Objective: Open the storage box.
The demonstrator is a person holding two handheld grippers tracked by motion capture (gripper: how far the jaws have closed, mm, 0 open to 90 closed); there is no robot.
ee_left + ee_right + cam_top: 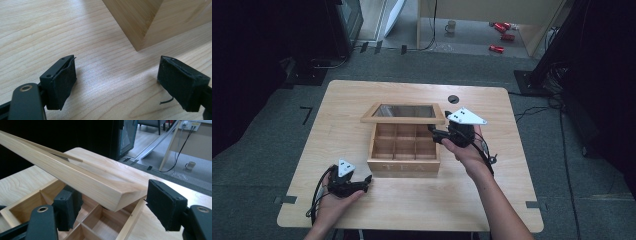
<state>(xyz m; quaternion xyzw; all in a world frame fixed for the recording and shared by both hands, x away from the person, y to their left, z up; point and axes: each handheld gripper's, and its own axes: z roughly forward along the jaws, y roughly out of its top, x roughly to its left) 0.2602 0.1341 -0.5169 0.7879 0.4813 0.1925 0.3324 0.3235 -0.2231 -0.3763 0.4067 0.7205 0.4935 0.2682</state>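
A wooden tea box [404,167] with several empty compartments stands mid-table. Its glass-paned lid [403,120] is raised at a slant, hinged at the back. My right gripper [434,132] reaches in from the right at the lid's front right corner. In the right gripper view the lid [75,175] crosses over the left jaw and its corner sits between the jaws of my right gripper [113,198], which stand apart, above the box [22,210]. My left gripper [367,181] lies on the table by the box's front left corner [140,22]. This gripper [116,80] is open and empty.
The light wooden table [422,210] has bare room in front of and beside the box, and a small round hole [453,99] near its far edge. Beyond it on the floor lie red cans [502,27], a mug [451,26] and cables.
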